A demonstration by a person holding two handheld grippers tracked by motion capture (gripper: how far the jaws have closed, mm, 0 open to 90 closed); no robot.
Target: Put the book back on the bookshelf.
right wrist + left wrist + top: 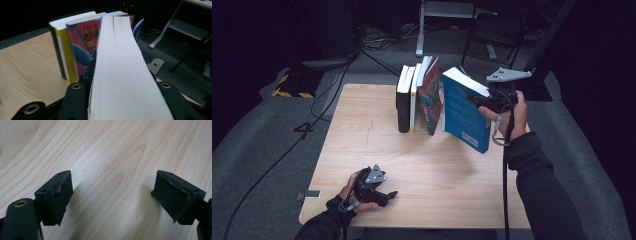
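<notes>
A thick blue book (466, 113) hangs tilted above the right half of the wooden table (362, 150), a little to the right of the standing row. My right gripper (484, 101) is shut on its page edge (120, 75) from the right. The row is a black book (403, 102), a yellow-spined book (413, 105) and a red and blue illustrated book (431, 97), which leans slightly. My left gripper (384, 196) rests low near the table's front left corner. Its pads (60, 195) stand wide apart over bare wood, open and holding nothing.
Behind the table are a metal stand (447, 12) and a dark chair (494, 35) on grey carpet. Cables (327, 95) trail across the floor at the left. A yellow-and-black striped base (292, 85) sits at the far left.
</notes>
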